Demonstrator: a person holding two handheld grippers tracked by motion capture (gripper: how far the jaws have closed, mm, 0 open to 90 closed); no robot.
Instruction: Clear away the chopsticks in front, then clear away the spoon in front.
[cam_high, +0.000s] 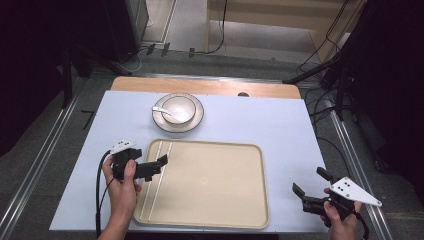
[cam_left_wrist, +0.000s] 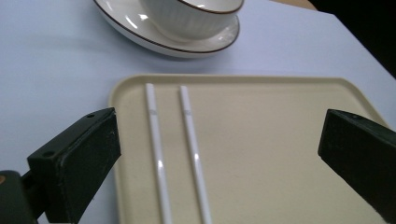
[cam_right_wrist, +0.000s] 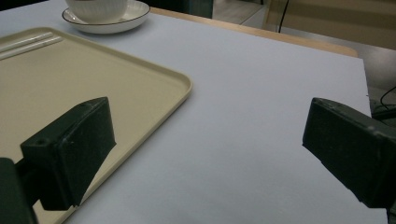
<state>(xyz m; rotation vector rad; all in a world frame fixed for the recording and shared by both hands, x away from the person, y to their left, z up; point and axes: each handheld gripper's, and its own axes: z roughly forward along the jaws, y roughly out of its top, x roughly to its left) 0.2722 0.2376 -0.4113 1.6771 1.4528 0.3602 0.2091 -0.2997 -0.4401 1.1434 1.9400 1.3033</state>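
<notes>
A beige tray lies at the near middle of the table, with two white chopsticks side by side along its left edge. My left gripper hovers over that edge, open, with nothing between its jaws. In the left gripper view the chopsticks run away from me on the tray, between and below the spread jaws of my left gripper. My right gripper is open and empty at the near right, off the tray; in its own view the right gripper stands over bare table.
Beyond the tray a white bowl with a white spoon stands on a dark-rimmed plate. The table is covered by a pale blue sheet. Cables and dark stands surround the table on the floor.
</notes>
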